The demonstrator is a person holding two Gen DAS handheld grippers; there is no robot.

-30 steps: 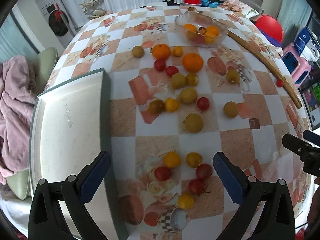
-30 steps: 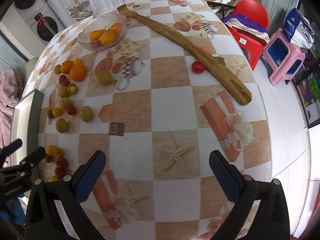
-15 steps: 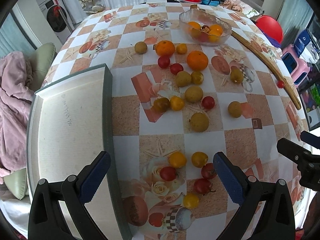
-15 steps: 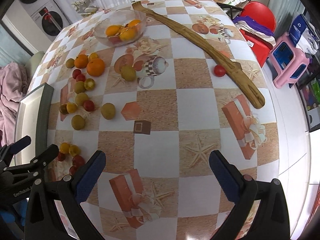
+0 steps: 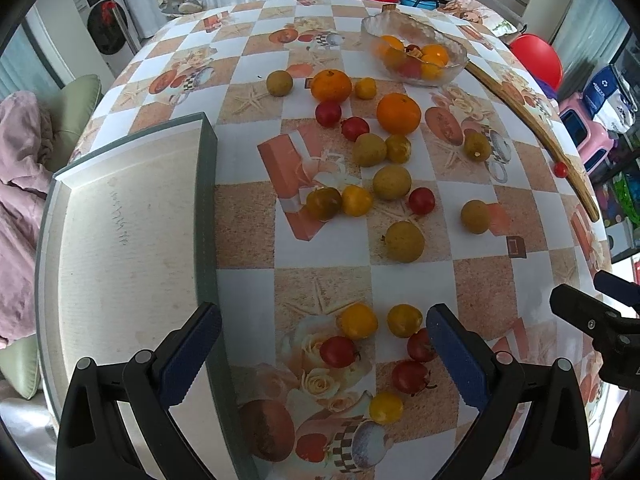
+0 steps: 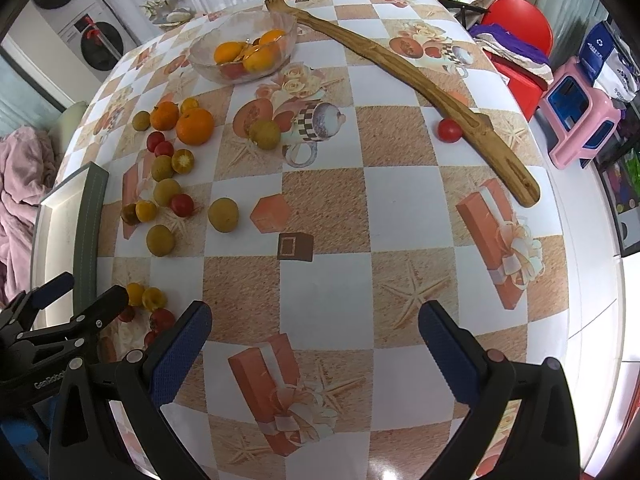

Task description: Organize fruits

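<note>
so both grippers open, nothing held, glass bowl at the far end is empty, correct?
Not quite. The glass bowl is not empty: the right wrist view shows oranges and something red inside it. The rest stands: the left gripper and right gripper are both open and hold nothing.

Far ahead of the claws a long wooden stick [image 6: 404, 76] lies slantwise across the checked tablecloth [image 6: 340, 300], with a red chair [image 6: 520, 28] and pink stool [image 6: 580, 120] off right, and a washing machine [image 5: 106, 24] far left.
</note>
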